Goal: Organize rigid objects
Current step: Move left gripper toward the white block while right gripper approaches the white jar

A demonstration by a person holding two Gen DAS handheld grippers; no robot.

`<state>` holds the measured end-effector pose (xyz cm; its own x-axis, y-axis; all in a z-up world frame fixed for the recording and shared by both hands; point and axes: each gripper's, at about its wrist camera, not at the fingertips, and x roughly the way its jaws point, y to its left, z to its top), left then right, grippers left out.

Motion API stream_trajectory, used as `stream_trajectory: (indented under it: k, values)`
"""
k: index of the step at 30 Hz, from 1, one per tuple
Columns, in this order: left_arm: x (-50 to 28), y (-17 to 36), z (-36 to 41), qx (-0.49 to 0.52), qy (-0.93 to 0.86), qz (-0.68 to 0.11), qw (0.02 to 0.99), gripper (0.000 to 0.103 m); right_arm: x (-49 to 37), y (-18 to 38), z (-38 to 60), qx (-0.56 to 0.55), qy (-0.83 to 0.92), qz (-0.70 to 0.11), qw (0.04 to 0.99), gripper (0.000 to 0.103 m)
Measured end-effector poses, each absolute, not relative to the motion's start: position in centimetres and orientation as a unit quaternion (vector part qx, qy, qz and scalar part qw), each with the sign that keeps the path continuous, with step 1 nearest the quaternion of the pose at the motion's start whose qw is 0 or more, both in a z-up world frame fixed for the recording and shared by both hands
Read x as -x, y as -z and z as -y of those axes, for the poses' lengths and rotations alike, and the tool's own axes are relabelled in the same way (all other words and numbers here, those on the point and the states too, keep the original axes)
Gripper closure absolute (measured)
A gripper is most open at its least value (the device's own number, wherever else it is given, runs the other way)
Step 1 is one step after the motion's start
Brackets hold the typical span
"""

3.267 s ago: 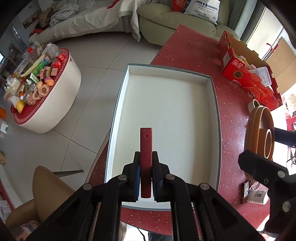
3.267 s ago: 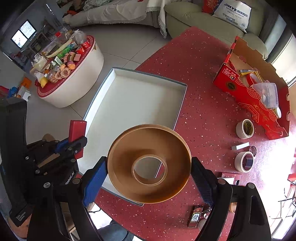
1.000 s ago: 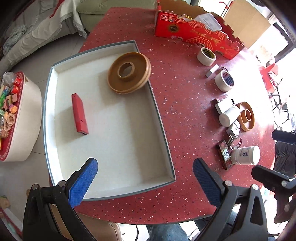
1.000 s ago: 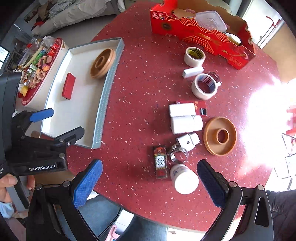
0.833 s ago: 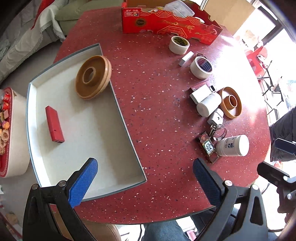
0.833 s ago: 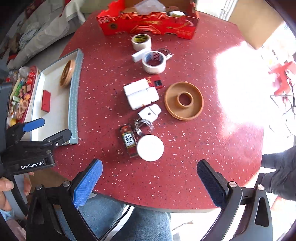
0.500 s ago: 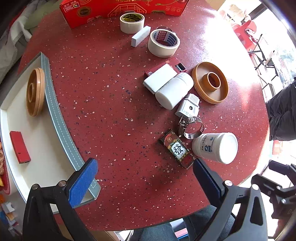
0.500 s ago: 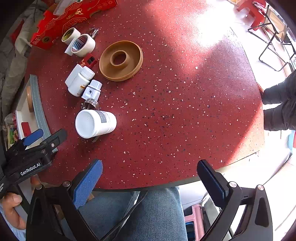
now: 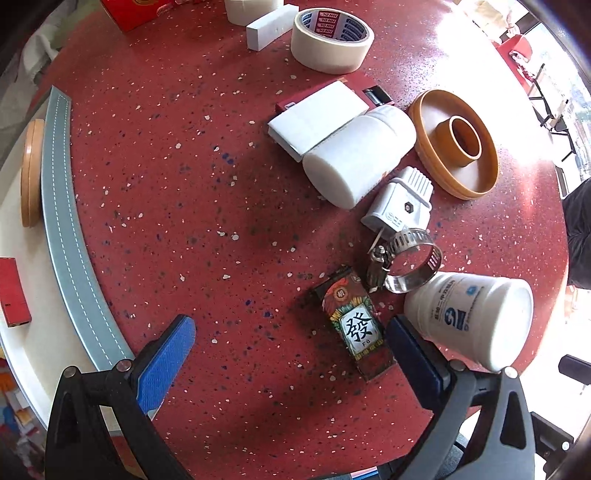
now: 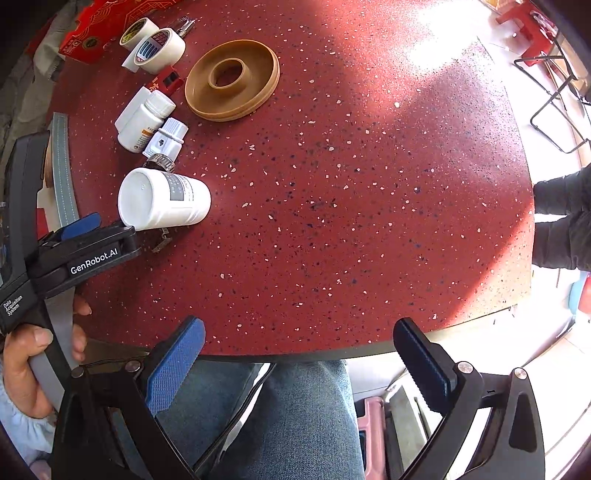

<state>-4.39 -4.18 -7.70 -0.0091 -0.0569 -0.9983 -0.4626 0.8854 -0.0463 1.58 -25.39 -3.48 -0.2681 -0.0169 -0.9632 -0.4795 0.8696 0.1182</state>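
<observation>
My left gripper (image 9: 291,343) is open just above the red table, its right finger beside a small dark box with a Chinese character (image 9: 356,325). A white jar (image 9: 469,319) lies on its side right of that box, with a metal hose clamp (image 9: 406,260), a white plug (image 9: 400,201), a white bottle (image 9: 356,155) and a brown ring dish (image 9: 456,142) behind. The grey-rimmed tray (image 9: 61,206) at left holds a red block (image 9: 13,291) and another brown ring (image 9: 27,170). My right gripper (image 10: 299,354) is open over the table's near edge, holding nothing.
Two tape rolls (image 9: 330,38) (image 10: 138,31) and a white block (image 9: 271,27) lie at the far side near a red carton (image 10: 88,37). A person's hand (image 10: 22,354) holds the left gripper (image 10: 79,236); blue-jeaned legs (image 10: 295,417) are under the table edge. Folding chairs (image 10: 550,92) stand right.
The red block and the brown ring were let go in the tray. Both grippers opened and swung right; the left one dropped close to the small dark box and white jar.
</observation>
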Motion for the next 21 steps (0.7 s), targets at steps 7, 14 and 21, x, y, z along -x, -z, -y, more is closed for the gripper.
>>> stream_trajectory:
  k: [7,14,21]
  values:
    - [5.2,5.6,-1.8,0.185,-0.197,-0.683,0.679,0.0,-1.5,3.6,24.9,0.16,-0.207,-0.771,0.581,0.0]
    - [-1.4,1.8,-3.4,0.156,-0.179,-0.642,0.729,0.0,-3.3,3.9,25.5,0.146,-0.199,-0.775,0.582,0.0]
    - [-3.5,3.4,-4.2,0.126,-0.17,-0.669,0.712,0.0,-4.3,3.2,25.2,0.145,-0.201,-0.771,0.587,0.0]
